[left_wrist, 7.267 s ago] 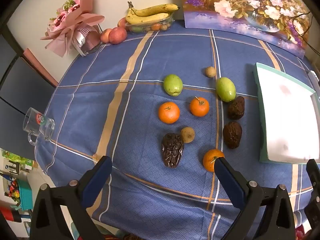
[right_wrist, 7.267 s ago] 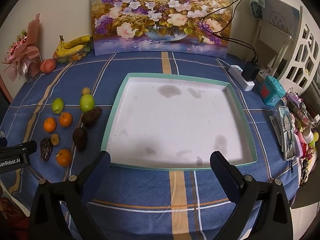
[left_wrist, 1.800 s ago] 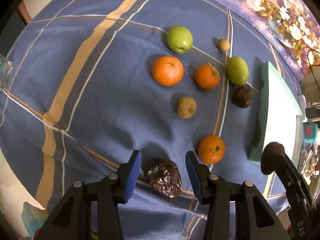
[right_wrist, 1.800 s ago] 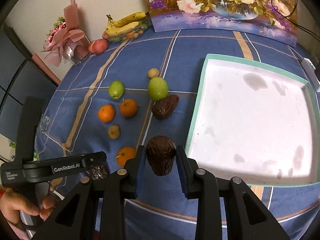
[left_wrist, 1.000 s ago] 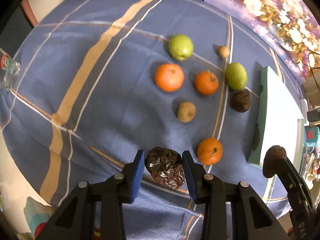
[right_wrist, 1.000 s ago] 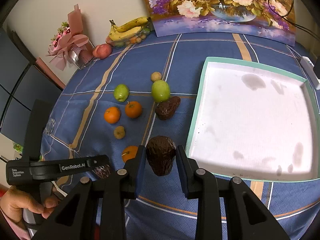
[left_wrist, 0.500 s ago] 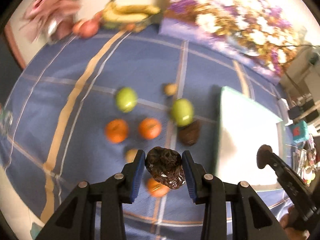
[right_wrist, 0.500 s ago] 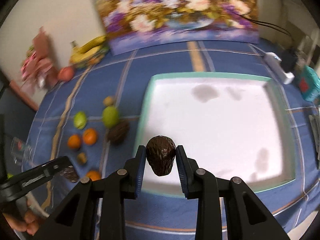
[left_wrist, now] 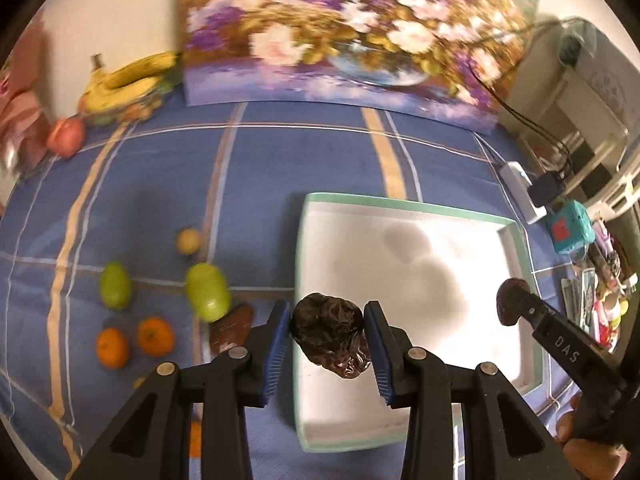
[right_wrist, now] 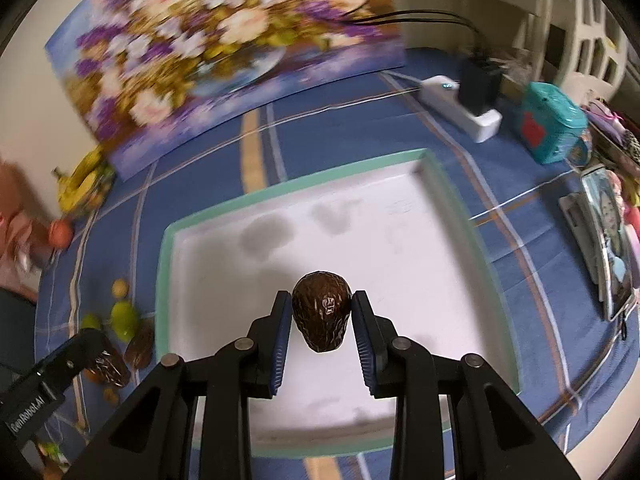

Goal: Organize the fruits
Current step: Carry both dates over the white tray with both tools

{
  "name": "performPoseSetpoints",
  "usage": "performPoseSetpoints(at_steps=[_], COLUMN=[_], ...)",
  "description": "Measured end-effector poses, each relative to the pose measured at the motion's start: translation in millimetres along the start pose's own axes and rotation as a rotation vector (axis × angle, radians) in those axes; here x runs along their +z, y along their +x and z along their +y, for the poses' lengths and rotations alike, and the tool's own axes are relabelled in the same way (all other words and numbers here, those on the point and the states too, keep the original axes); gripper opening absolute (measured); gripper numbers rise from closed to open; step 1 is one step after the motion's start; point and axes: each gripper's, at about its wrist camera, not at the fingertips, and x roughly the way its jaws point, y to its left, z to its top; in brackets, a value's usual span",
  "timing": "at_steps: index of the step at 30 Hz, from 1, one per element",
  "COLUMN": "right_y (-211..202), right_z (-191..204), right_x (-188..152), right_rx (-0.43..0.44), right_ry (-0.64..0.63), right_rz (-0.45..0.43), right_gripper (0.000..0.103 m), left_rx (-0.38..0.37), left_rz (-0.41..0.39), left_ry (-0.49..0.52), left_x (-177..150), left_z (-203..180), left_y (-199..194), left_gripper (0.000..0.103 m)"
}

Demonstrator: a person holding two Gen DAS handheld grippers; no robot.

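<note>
My left gripper (left_wrist: 325, 320) is shut on a wrinkled dark fruit (left_wrist: 330, 338), held in the air over the near left edge of the white tray (left_wrist: 400, 202). My right gripper (right_wrist: 321, 308) is shut on a brown ribbed fruit (right_wrist: 322, 318) above the tray's (right_wrist: 280, 190) middle. In the left wrist view this gripper (left_wrist: 516, 308) shows at the right over the tray. Loose on the blue cloth left of the tray lie two green fruits (left_wrist: 208, 292), two oranges (left_wrist: 155, 336), a small tan fruit (left_wrist: 188, 241) and a dark brown fruit (left_wrist: 234, 326).
A flower painting (left_wrist: 340, 32) leans on the back wall, with bananas (left_wrist: 124, 80) and a peach (left_wrist: 66, 138) to its left. A white power strip (right_wrist: 460, 108), a teal box (right_wrist: 556, 124) and a photo frame (right_wrist: 612, 240) crowd the table's right side.
Both grippers have swung to the right with their fruits, from above the loose fruit to above the tray. Both grips are unchanged.
</note>
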Motion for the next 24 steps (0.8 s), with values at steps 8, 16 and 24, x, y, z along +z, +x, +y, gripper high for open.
performPoseSetpoints(at_steps=[8, 16, 24], right_y=[8.6, 21.7, 36.1], right_z=[-20.6, -25.1, -25.7], right_x=[17.0, 18.2, 11.5], right_rx=[-0.073, -0.108, -0.129], right_ry=[0.015, -0.01, -0.028], right_rz=[-0.007, 0.02, 0.069], right_gripper=[0.032, 0.032, 0.032], left_rx=[0.0, 0.008, 0.013], left_rz=[0.033, 0.087, 0.132], left_ry=[0.071, 0.077, 0.059], left_x=[10.3, 7.5, -0.3], left_z=[-36.3, -42.3, -35.7], left_y=[33.4, 61.0, 77.5], left_gripper=[0.04, 0.04, 0.04])
